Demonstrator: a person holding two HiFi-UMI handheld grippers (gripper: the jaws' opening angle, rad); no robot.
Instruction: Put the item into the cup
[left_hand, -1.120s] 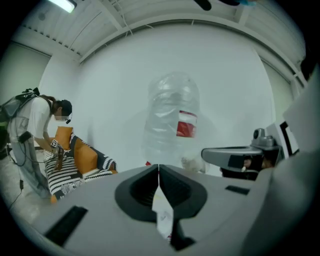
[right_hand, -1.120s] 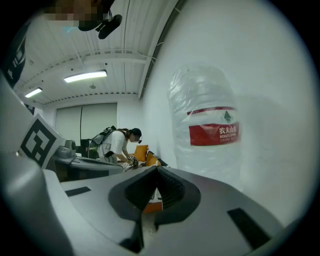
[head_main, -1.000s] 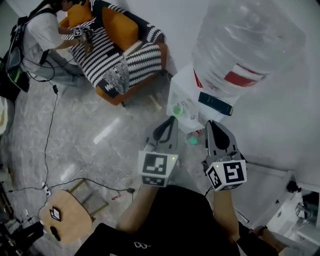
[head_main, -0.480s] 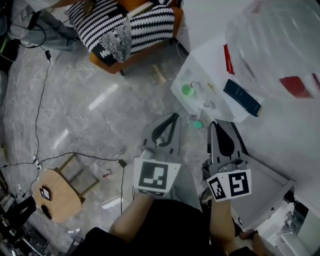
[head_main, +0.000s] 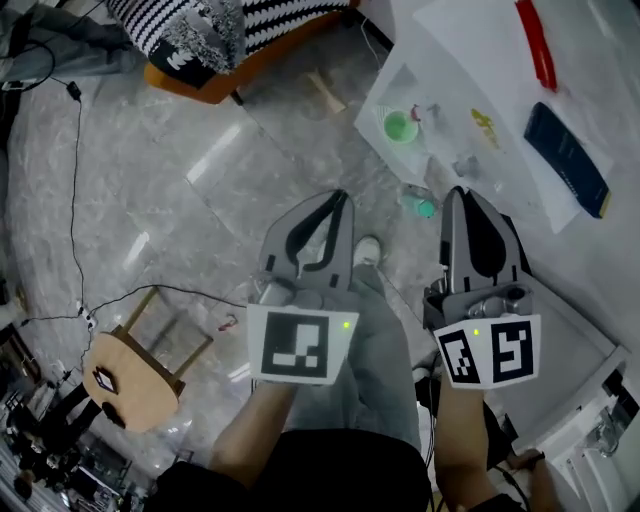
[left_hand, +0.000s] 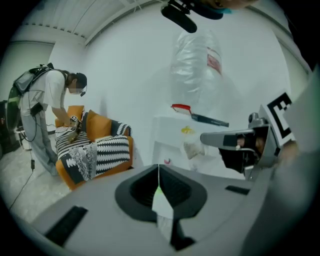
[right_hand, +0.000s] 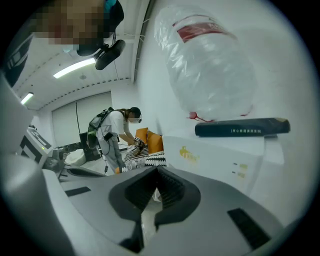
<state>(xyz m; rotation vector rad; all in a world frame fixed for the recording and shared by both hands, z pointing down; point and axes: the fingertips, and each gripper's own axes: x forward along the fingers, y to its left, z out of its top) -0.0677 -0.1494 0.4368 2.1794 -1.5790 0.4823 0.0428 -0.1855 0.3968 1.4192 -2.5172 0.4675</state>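
My left gripper (head_main: 342, 198) and right gripper (head_main: 457, 193) are held side by side over the floor in front of a white water dispenser (head_main: 470, 90). Both are shut with nothing between the jaws, which meet in the left gripper view (left_hand: 159, 172) and in the right gripper view (right_hand: 157, 176). A small green round thing (head_main: 398, 126) sits on the dispenser's front, and a green-capped clear piece (head_main: 419, 205) lies just left of the right gripper's tip. I cannot tell which of them is the cup. A dark blue flat item (head_main: 567, 160) lies on the dispenser's top.
A large clear water bottle (left_hand: 196, 62) stands on the dispenser. An orange armchair with striped cushions (left_hand: 95, 149) stands to the left, with a person (left_hand: 44, 112) bending over it. A small wooden stool (head_main: 130, 380) and cables (head_main: 75, 190) are on the marble floor.
The head view has tipped further down: armchair and dispenser slid toward the top of the picture, and both grippers look larger and lower. Both stayed shut.
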